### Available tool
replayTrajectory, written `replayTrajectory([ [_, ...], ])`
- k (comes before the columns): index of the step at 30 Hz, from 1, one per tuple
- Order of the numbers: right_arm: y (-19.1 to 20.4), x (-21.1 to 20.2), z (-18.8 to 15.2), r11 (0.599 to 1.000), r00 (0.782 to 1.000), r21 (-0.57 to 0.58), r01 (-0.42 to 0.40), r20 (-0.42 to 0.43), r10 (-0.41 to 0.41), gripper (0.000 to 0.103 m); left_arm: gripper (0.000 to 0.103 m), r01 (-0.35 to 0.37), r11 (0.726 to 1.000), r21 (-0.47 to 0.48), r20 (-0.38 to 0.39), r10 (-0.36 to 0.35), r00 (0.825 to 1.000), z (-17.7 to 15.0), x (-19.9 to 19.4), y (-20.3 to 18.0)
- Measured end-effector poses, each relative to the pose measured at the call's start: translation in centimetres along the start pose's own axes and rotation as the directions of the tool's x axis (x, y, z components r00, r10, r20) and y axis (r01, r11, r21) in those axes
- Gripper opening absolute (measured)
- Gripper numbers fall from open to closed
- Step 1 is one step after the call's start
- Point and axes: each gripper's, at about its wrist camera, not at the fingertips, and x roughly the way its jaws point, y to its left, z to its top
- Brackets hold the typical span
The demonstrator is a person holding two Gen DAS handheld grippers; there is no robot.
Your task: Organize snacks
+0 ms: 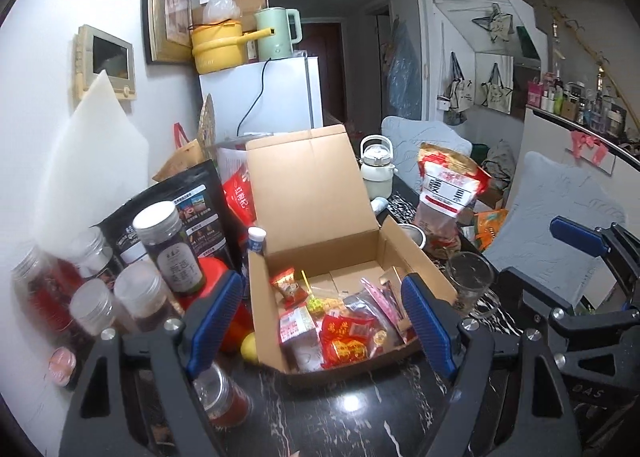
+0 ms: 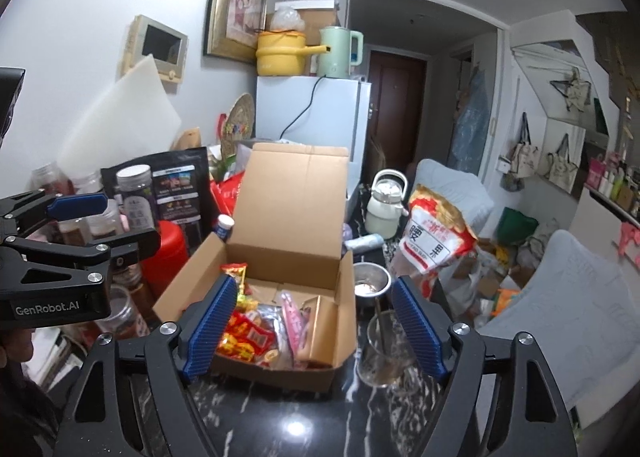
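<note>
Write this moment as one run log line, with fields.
left gripper: open, empty | right gripper: open, empty | cardboard box: lid up, snacks inside

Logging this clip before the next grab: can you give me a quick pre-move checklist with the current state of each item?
1. Left claw empty and open: ok.
2. Right claw empty and open: ok.
3. Cardboard box lid up, inside reachable: ok.
4. Room left in the box: ok, back part bare.
5. Glass mug close beside the box, knock risk: not ok.
6. Which snack goes next, perhaps the nut bag: cannot tell.
</note>
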Motion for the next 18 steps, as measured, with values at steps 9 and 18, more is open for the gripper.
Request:
replayTrajectory([
  [9, 1.8, -5.5, -2.2, 0.998, 0.998, -0.015, 0.059, 0.027, -0.059, 0.093, 0.083, 0.009, 1.000, -0.001, 0.012, -0.009, 1.000, -3.5, -3.2, -0.2],
  [18, 3.2, -8.0, -5.6, 0.997, 0.998, 0.040, 0.060, -0.003, -0.060, 0.093, 0.083, 0.019, 1.000, 0.009, 0.033, -0.019, 0.999, -6.8, -6.0, -0.2],
])
